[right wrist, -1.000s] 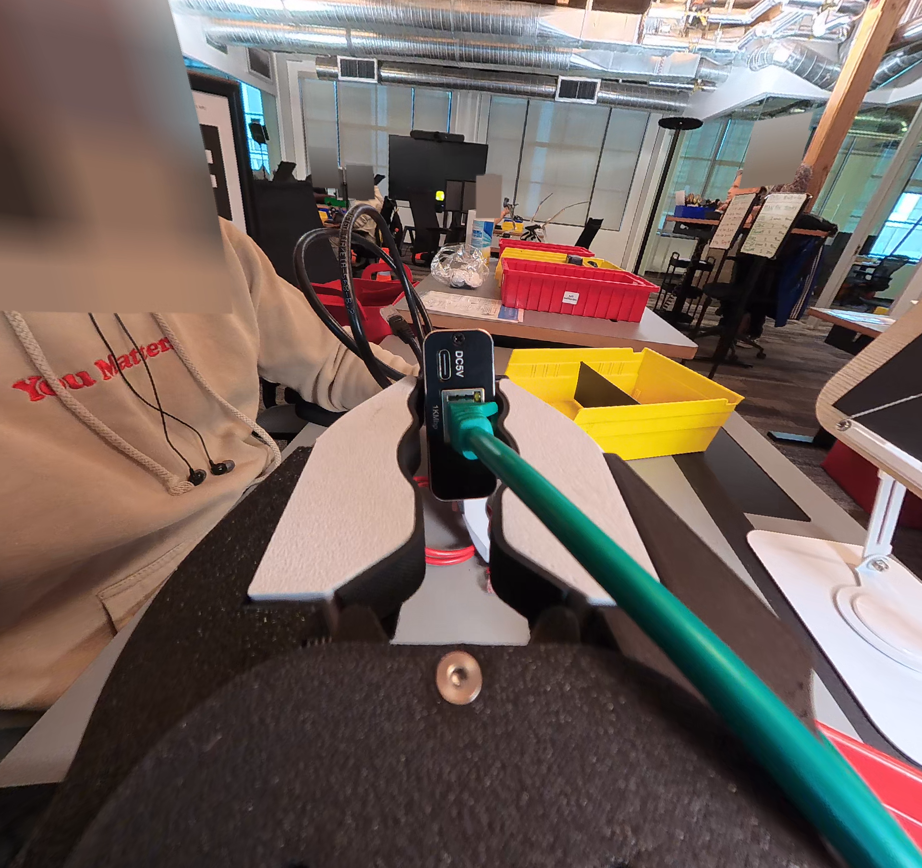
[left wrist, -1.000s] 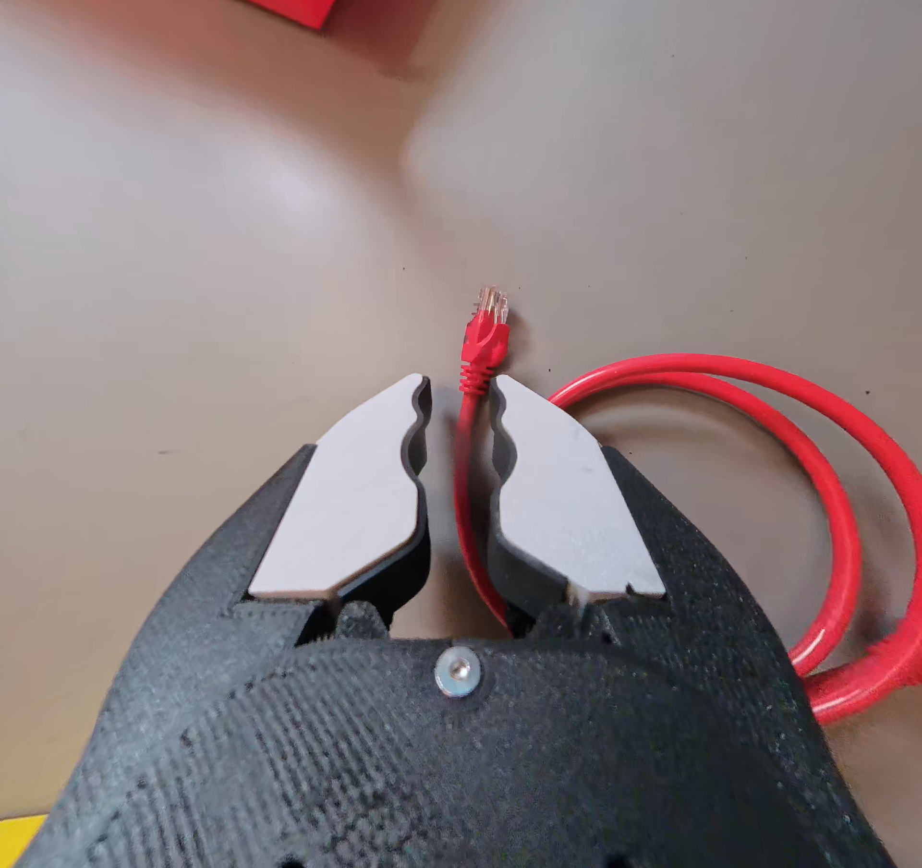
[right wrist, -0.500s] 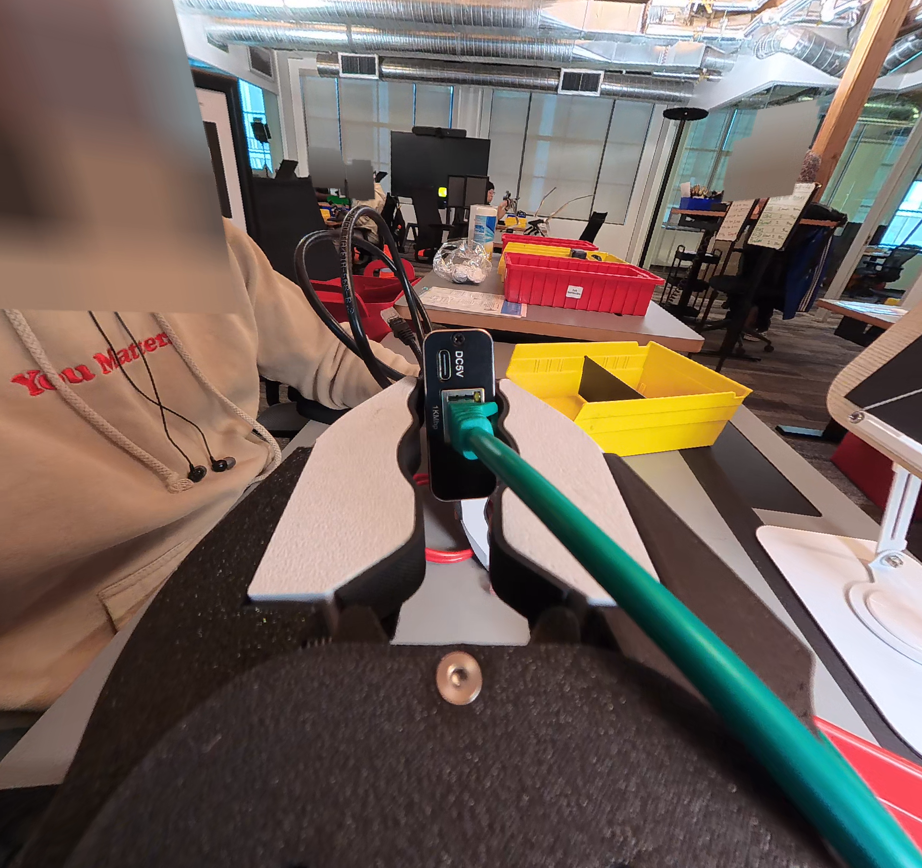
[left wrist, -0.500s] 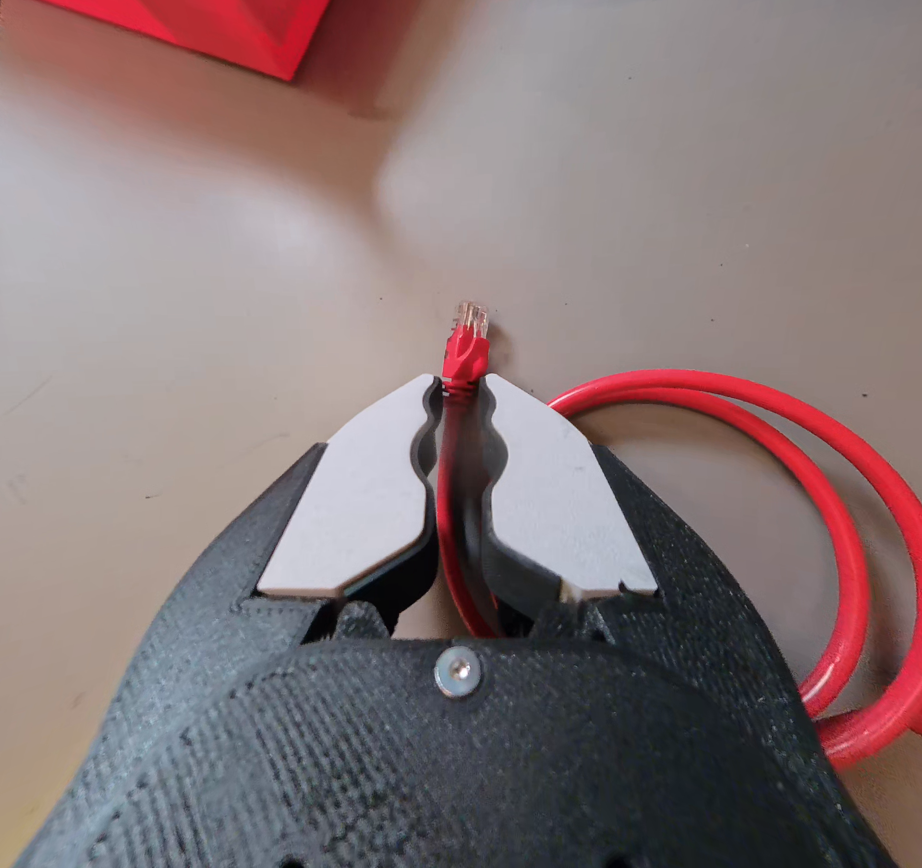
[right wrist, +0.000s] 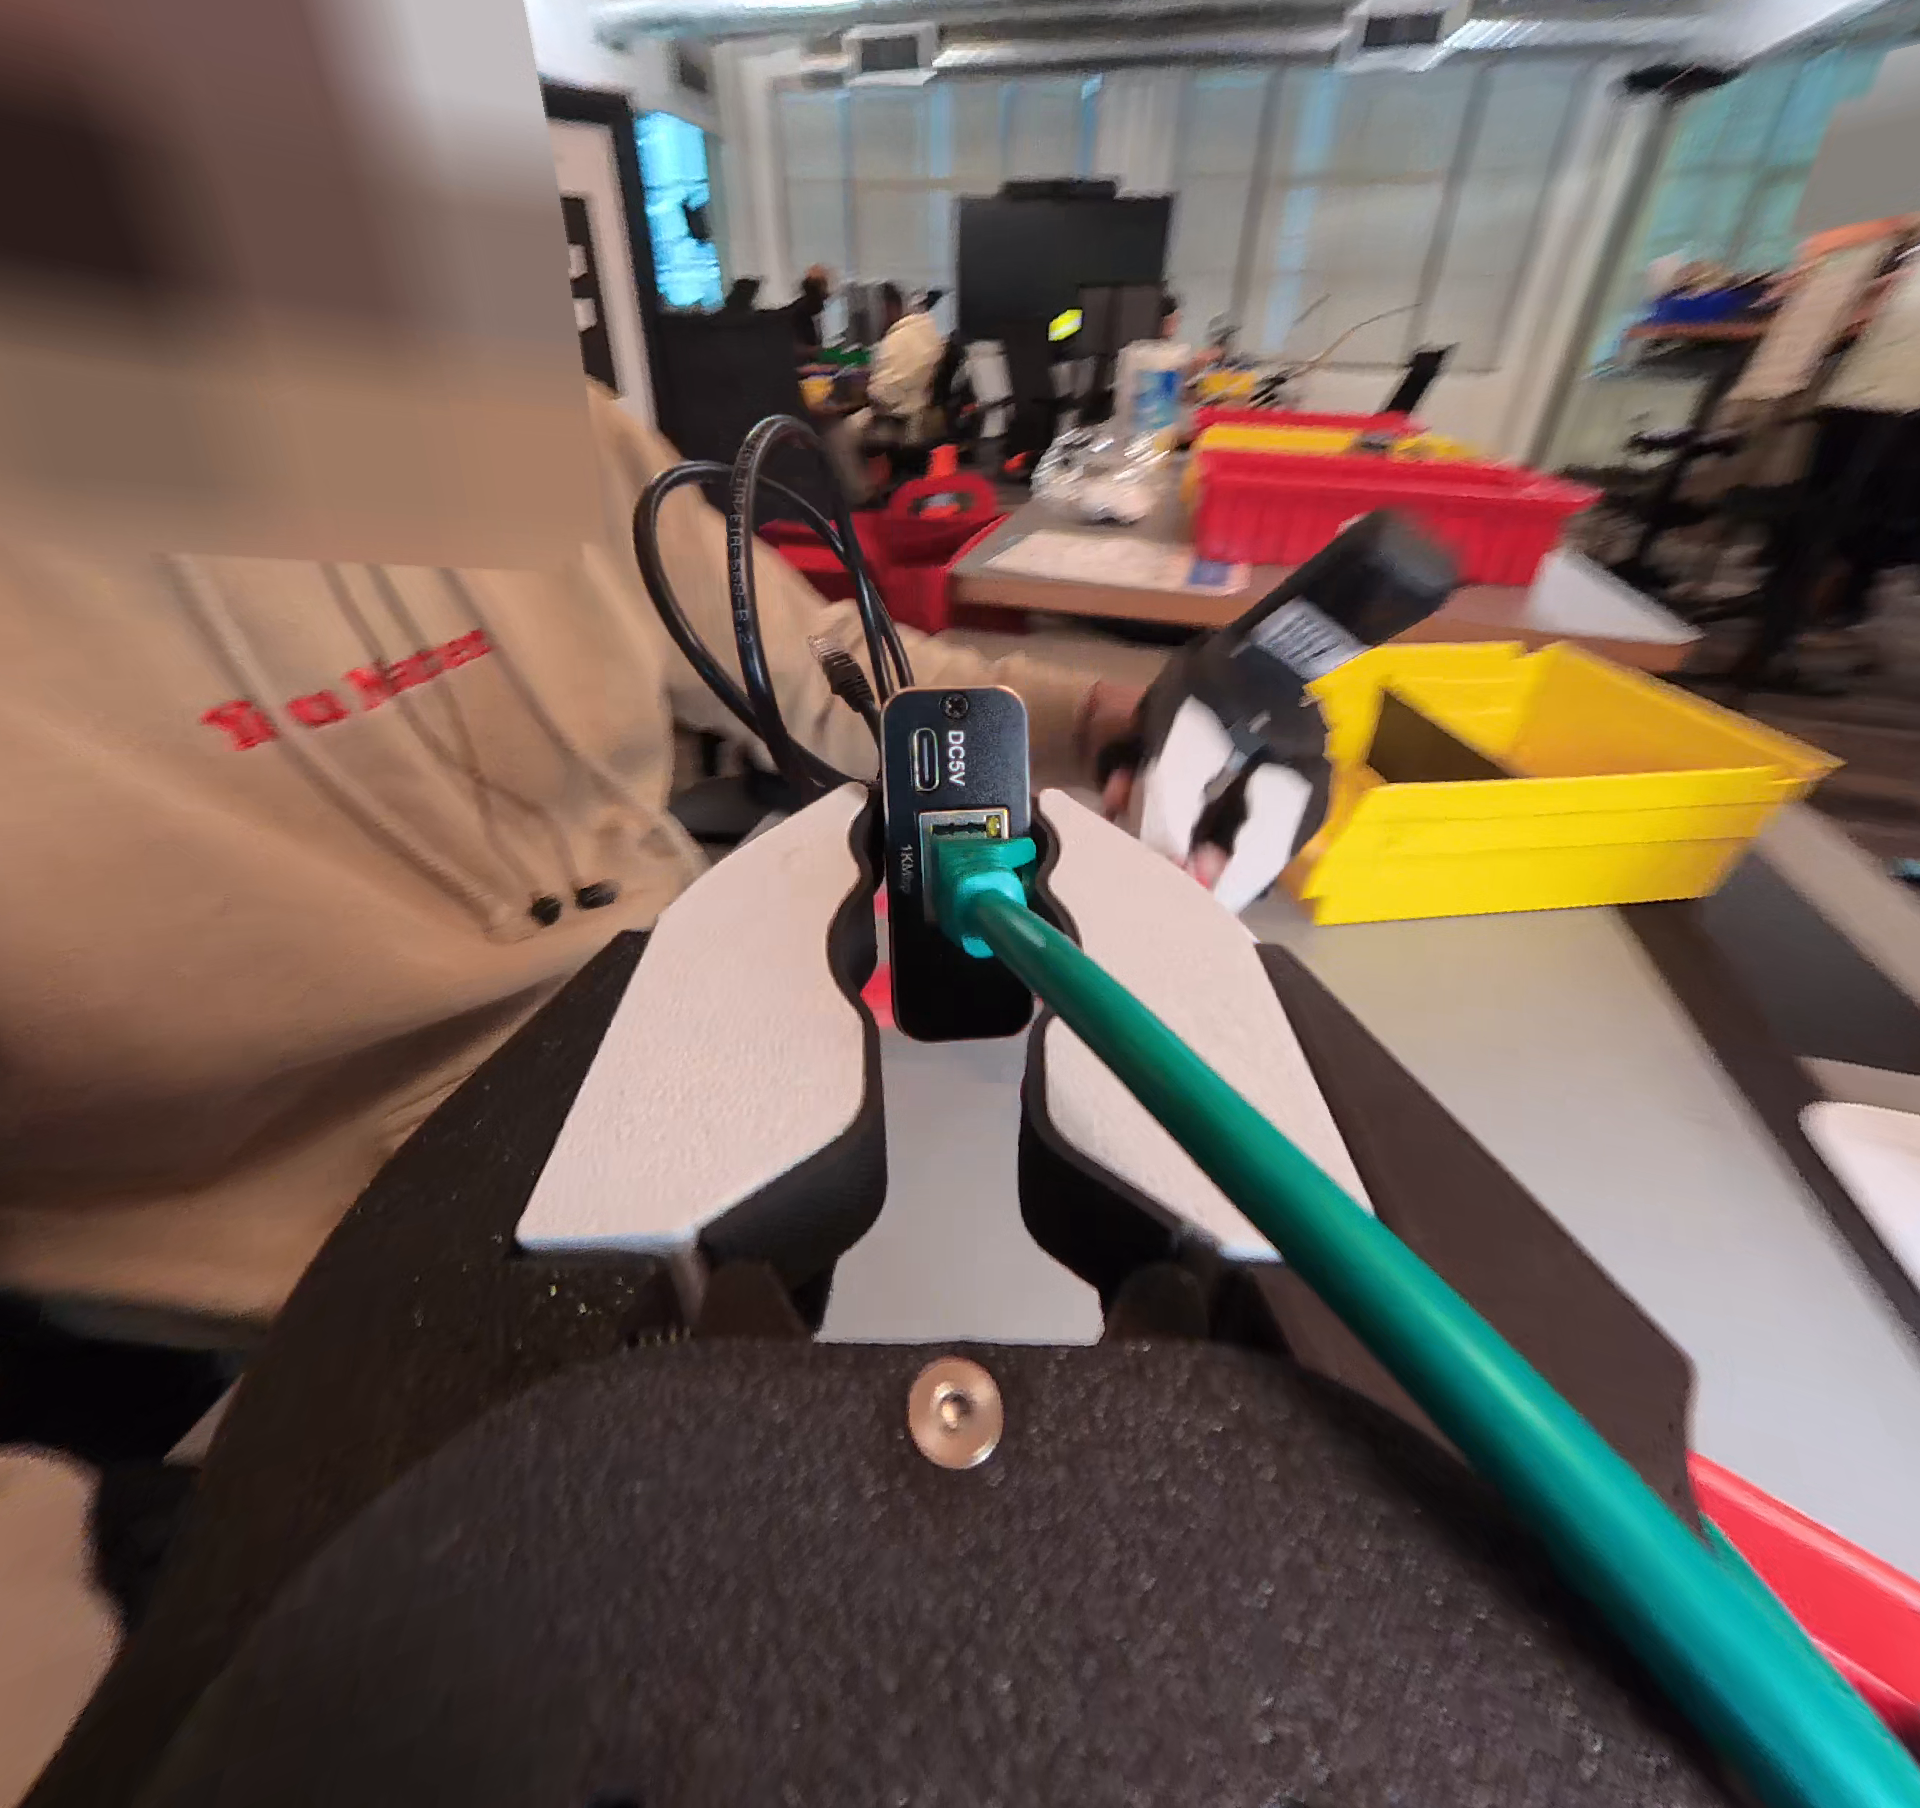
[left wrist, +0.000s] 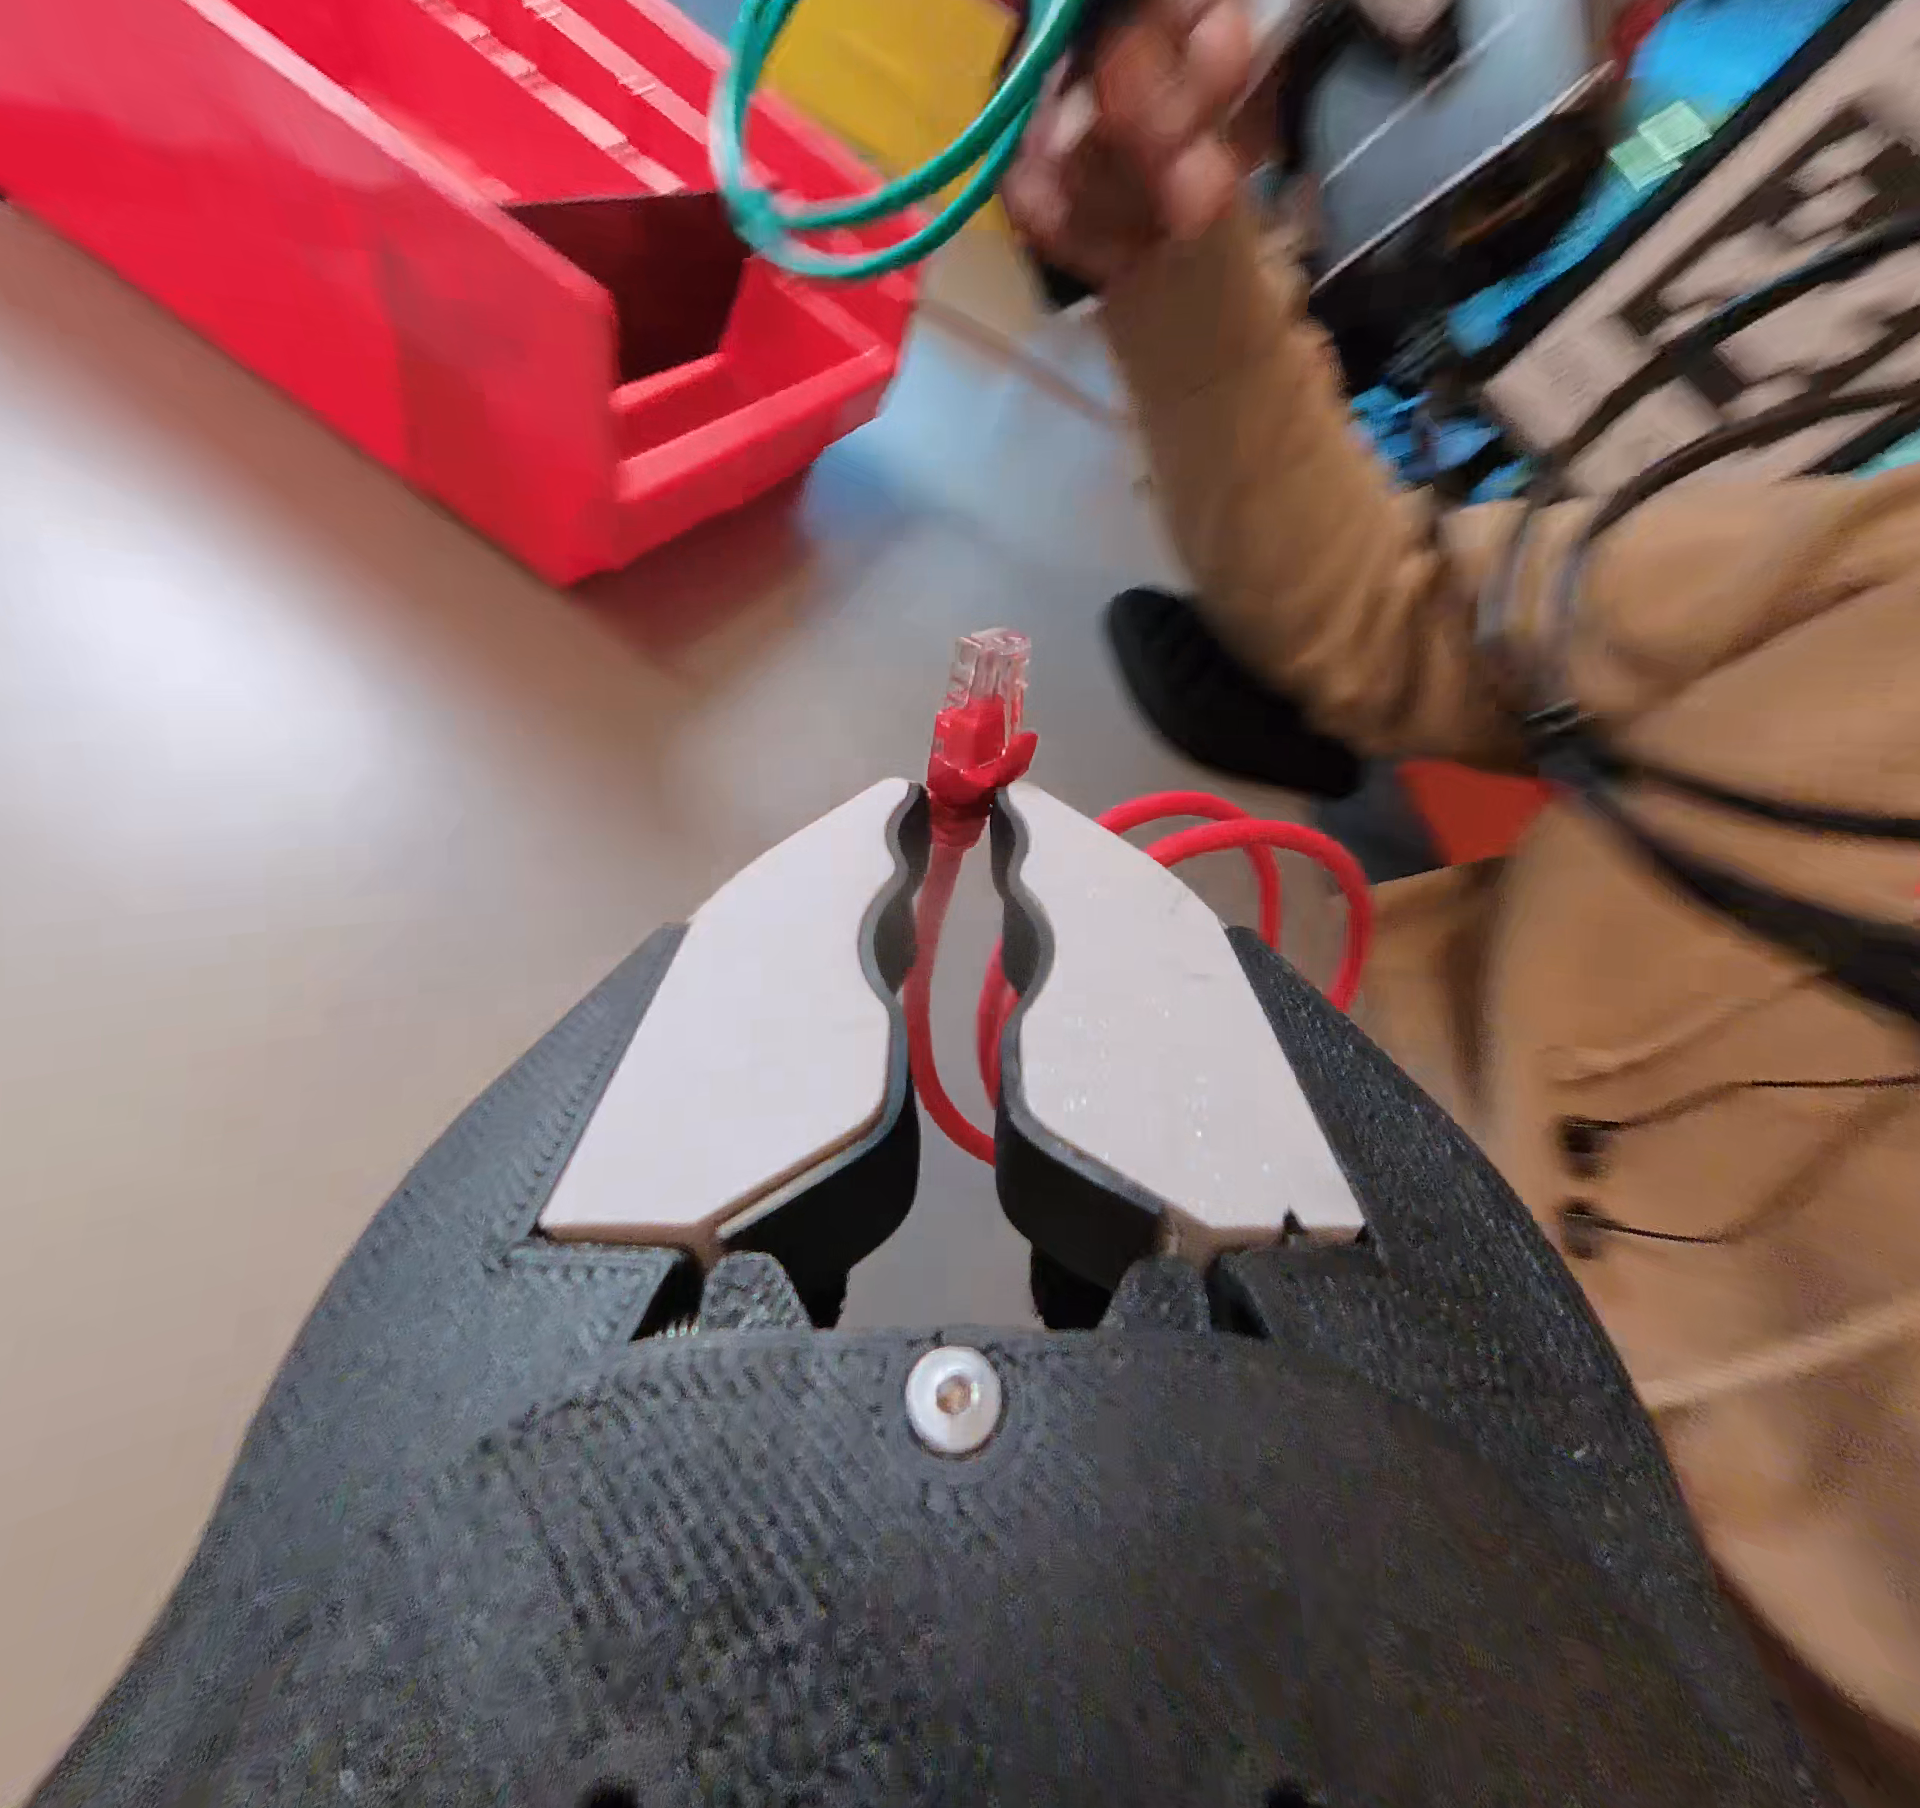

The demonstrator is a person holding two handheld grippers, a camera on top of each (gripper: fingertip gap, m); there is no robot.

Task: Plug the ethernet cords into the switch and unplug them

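A pale grey-beige table (left wrist: 270, 823) carries the things. On it sits a red plastic bin (left wrist: 436, 304) with an open front — near the far edge in the left wrist view. In the right wrist view a yellow bin (right wrist: 1538, 802) rests on the same table (right wrist: 1455, 1083), and a white base (right wrist: 1870, 1176) lies at the right edge.

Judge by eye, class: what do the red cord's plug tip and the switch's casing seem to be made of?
Red cord's plug tip: probably clear hard plastic, since it is see-through and glassy above the red boot. Switch: likely black plastic or coated metal with a smooth, slightly glossy face and rounded corners; the look leaves it open.
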